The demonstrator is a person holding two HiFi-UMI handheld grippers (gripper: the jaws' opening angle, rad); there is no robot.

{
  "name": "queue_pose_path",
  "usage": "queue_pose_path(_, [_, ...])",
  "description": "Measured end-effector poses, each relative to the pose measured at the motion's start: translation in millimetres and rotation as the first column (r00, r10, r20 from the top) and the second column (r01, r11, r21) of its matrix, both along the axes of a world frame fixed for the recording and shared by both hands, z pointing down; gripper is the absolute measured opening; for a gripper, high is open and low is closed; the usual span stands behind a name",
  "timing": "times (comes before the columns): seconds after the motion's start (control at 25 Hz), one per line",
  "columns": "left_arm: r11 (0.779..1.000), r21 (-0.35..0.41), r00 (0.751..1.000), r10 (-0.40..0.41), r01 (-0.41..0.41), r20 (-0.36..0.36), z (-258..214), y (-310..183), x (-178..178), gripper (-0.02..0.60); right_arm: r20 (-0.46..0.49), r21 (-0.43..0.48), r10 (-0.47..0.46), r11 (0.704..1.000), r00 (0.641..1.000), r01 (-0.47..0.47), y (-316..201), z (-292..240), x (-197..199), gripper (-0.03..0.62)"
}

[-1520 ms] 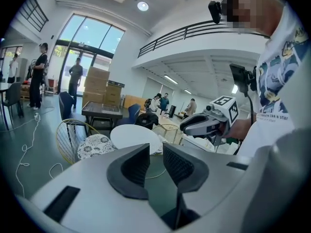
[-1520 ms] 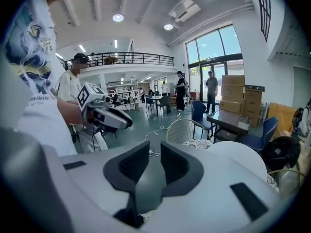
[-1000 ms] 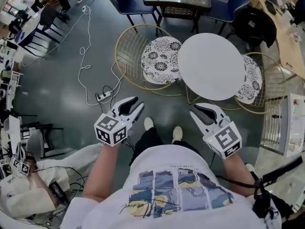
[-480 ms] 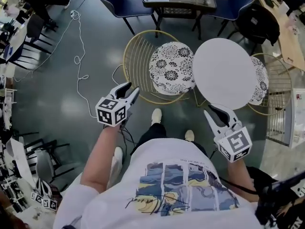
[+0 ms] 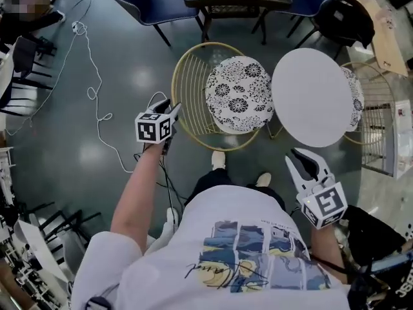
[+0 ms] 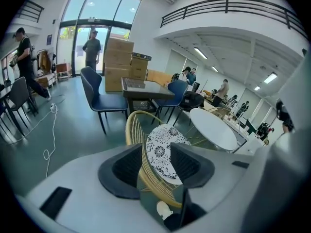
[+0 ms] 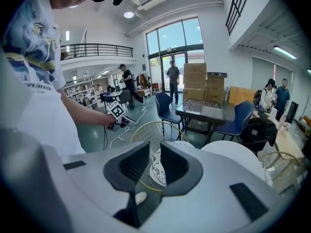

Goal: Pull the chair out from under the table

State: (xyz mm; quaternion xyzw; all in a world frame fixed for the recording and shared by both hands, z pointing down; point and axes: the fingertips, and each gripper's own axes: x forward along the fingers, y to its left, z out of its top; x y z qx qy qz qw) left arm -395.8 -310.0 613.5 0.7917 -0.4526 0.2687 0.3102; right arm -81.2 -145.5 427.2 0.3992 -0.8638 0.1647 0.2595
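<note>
Gold wire chair (image 5: 193, 86) with a patterned seat cushion (image 5: 239, 94) sits upper centre of the head view. Its right edge is tucked at the rim of the white round table (image 5: 313, 105). Your left gripper (image 5: 171, 108) is just beside the chair back's left rim, jaws wide and opening. In the left gripper view the wire rim runs through the gap, pads not on it. Your right gripper (image 5: 303, 158) is lower right, below the table, jaws apart and empty. A second chair (image 5: 357, 105) is right of the table.
</note>
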Motion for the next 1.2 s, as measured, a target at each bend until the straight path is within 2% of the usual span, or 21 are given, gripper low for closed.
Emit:
queue_pose_path(0.32, [0.991, -0.129, 1.000, -0.028, 0.029, 0.009, 74.8, -50.3, -22.1, 0.173, -0.048, -0.036, 0.105, 0.994, 0.993, -0.107, -16.4, -2.7, 3.8, 0.055])
queue_pose_path(0.68, [0.962, -0.268, 0.995, -0.072, 0.050, -0.073, 125.6, -67.5, -5.2, 0.171, -0.089, -0.054, 0.153, 0.986, 0.984, -0.158, -21.9, -1.0, 12.0, 0.055])
queue_pose_path(0.72, [0.959, -0.277, 0.994, -0.085, 0.062, -0.073, 128.1, -68.4, -6.0, 0.160, -0.094, -0.055, 0.157, 0.985, 0.983, -0.163, -22.1, -1.6, 12.2, 0.055])
queue_pose_path(0.76, [0.955, -0.285, 0.992, -0.101, 0.077, -0.072, 129.8, -69.1, -8.0, 0.123, -0.096, -0.056, 0.162, 0.984, 0.982, -0.168, -22.7, -2.2, 12.1, 0.055])
queue_pose_path(0.92, [0.938, -0.313, 0.983, -0.175, 0.151, -0.048, 132.3, -70.0, -14.7, 0.083, -0.104, -0.057, 0.168, 0.983, 0.980, -0.175, -28.1, -3.1, 12.6, 0.055])
queue_pose_path(1.04, [0.915, -0.332, 0.965, -0.257, 0.229, -0.042, 132.9, -69.3, -22.8, 0.043, -0.110, -0.060, 0.166, 0.983, 0.980, -0.173, -30.6, -3.8, 11.7, 0.055])
queue_pose_path(1.2, [0.894, -0.330, 0.947, -0.322, 0.301, -0.008, 132.5, -68.9, -46.6, 0.023, -0.112, -0.064, 0.154, 0.985, 0.982, -0.162, -30.7, -1.7, 6.6, 0.055])
